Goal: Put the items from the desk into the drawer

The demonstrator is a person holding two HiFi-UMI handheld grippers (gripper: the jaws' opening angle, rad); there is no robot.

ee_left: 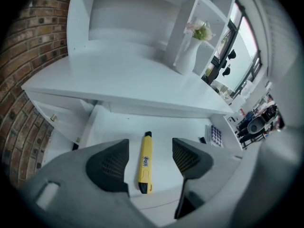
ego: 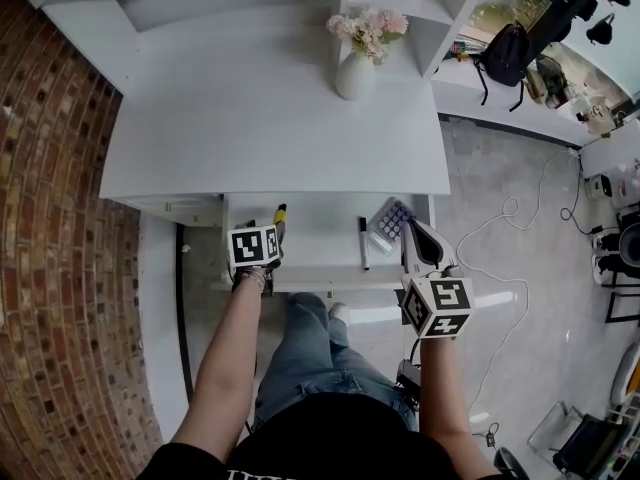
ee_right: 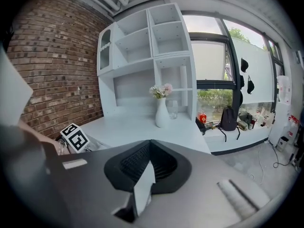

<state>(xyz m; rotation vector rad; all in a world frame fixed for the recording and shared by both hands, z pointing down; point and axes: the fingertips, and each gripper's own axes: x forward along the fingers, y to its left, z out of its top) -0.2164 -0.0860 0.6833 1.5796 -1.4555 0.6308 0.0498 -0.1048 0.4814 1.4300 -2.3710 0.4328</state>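
Yellow plastic utility knife (ee_left: 146, 163) at the left edge of the white drawer (ee_left: 114, 127).
We hold the left tool (ee_left: 149, 159) wide above it, and the right tool (ee_right: 148, 167) closed.

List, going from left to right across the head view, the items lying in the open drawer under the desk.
yellow utility knife → black marker → calculator
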